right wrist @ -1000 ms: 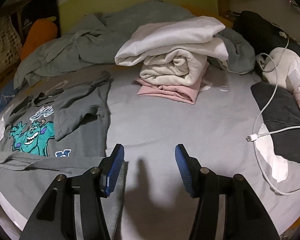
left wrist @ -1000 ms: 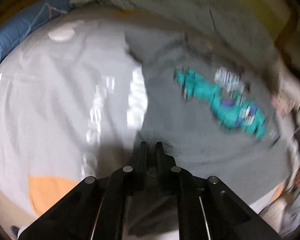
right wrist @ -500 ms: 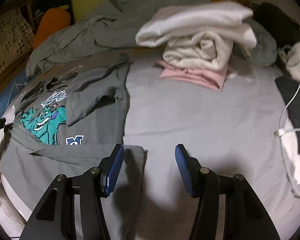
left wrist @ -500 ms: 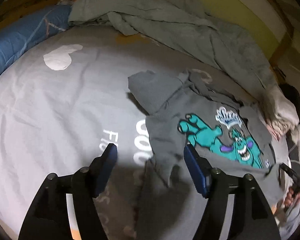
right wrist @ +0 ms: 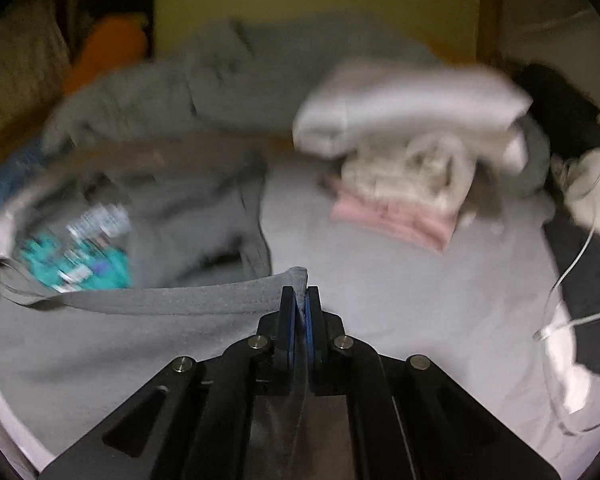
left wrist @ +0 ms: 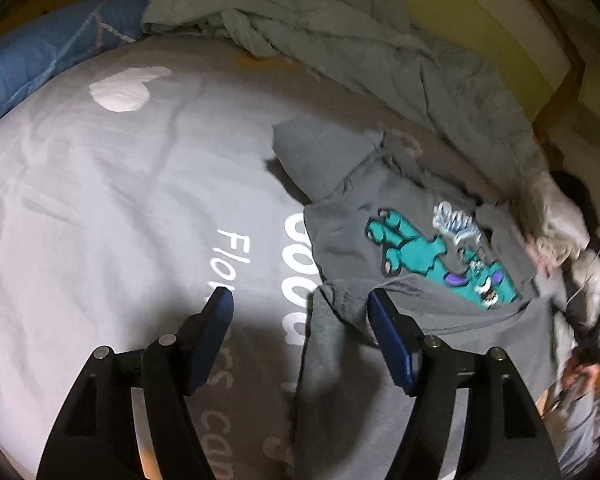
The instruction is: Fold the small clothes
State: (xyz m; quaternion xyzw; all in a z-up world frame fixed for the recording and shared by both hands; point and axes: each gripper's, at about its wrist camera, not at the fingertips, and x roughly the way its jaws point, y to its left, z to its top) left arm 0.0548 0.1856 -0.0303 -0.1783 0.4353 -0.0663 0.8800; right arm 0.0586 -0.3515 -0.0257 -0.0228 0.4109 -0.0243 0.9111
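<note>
A: Where's the grey T-shirt [left wrist: 412, 344]?

B: Flat on the bed [left wrist: 120, 200], monster print up, bottom part doubled back over itself. In the right wrist view the shirt [right wrist: 112, 344] sits left of centre.

A: Right gripper [right wrist: 300, 296]?

B: Jaws have just closed and are pinched tight on the shirt's folded hem corner; a peak of grey cloth sticks up between the pads.

A: Left gripper [left wrist: 300, 312]?

B: Jaws spread, holding nothing. The shirt's near edge runs between them, closer to the right pad; the left pad is over bare sheet with white lettering.

A: Anything nearby?

B: Folded pile [right wrist: 412, 160], white over pink, farther up the bed. White cable [right wrist: 572, 264] on the right.
</note>
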